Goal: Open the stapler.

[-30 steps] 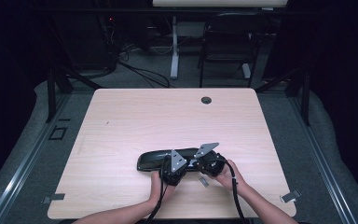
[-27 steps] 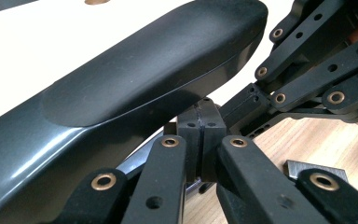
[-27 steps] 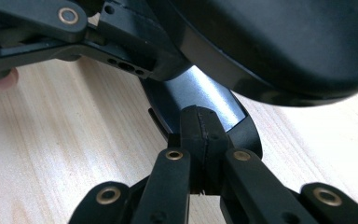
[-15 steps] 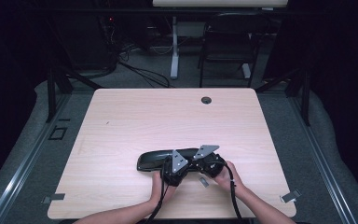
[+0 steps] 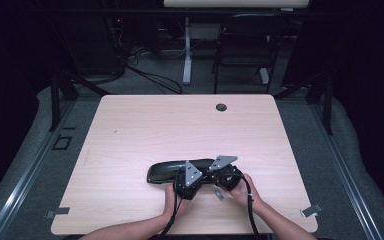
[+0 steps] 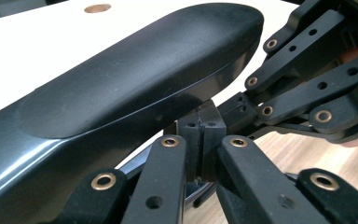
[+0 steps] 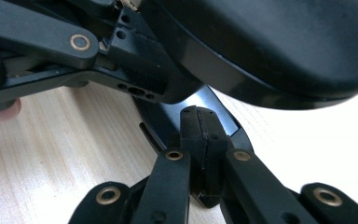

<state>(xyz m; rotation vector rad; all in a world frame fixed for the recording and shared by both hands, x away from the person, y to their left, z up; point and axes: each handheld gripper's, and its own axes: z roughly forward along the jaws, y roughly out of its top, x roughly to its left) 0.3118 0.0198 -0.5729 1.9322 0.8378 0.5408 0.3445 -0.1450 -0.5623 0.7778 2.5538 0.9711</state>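
Down near the table's (image 5: 130,130) front edge, right of centre, lies a long black glossy case (image 5: 167,171). My left gripper (image 5: 192,176) sits at the case's right end, jaws pressed together under its lifted lid (image 6: 135,79); whether they pinch the lower rim I cannot tell. My right gripper (image 5: 219,175) is just right of the case, jaws likewise closed tight, tips against the lower shell (image 7: 200,109). Both grippers touch beside the case. Far beyond the case, a round grommet (image 5: 221,107).
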